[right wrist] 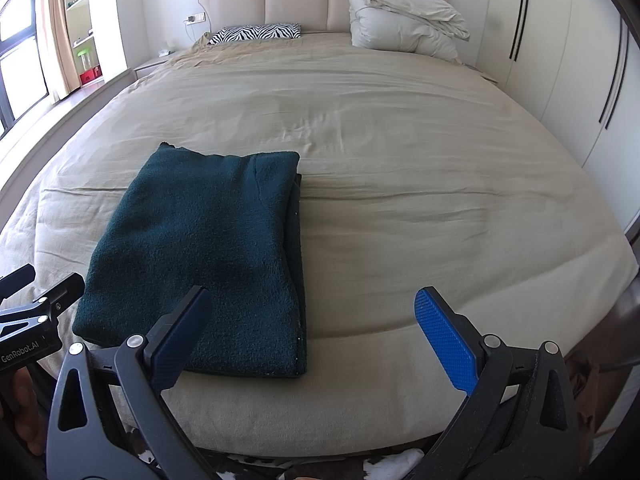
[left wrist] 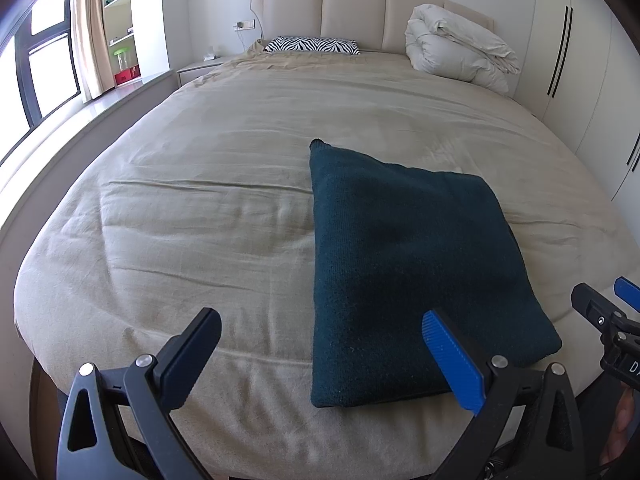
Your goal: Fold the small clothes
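Note:
A dark green knitted garment (left wrist: 408,264) lies folded into a flat rectangle near the foot of the bed; in the right wrist view this garment (right wrist: 208,256) sits left of centre. My left gripper (left wrist: 324,356) is open just short of the garment's near edge, its blue-padded finger over the near right corner. My right gripper (right wrist: 316,336) is open too, with its left finger over the garment's near right part and nothing between the fingers. The right gripper's tip (left wrist: 600,308) shows at the right edge of the left wrist view.
The bed (left wrist: 200,216) is covered by a beige sheet with shallow wrinkles. A zebra-print pillow (left wrist: 312,45) and a bundled white duvet (left wrist: 456,46) lie at the headboard. A white wardrobe (right wrist: 560,60) stands on the right, a window and shelves on the left.

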### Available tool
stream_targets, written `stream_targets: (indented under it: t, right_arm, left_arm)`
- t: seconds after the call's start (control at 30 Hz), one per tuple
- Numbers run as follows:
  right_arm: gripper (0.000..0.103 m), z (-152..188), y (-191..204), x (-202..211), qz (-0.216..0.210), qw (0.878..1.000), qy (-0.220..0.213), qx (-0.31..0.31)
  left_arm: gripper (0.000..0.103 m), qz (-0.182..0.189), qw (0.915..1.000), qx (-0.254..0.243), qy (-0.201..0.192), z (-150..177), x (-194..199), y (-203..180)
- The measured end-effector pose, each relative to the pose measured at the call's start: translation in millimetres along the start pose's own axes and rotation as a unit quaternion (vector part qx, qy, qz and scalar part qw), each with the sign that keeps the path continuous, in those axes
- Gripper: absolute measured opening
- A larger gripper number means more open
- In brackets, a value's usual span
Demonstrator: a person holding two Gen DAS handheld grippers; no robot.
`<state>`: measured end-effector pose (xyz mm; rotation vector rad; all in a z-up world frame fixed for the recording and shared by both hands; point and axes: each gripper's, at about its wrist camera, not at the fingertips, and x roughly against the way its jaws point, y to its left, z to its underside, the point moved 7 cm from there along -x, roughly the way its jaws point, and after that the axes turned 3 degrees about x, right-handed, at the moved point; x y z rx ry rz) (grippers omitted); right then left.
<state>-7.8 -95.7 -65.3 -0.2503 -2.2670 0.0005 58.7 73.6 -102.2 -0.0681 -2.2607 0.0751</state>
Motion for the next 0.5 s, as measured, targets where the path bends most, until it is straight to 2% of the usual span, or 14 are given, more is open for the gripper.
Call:
stream_targets:
  t: [0.5]
  right_arm:
    - [0.103,3.4,-2.5,-2.7,-0.002,1.000,0.004,-0.001]
  left_arm:
    - [0.103,0.002,1.0000,-0.001,0.001,-1.9,-4.0,5.1]
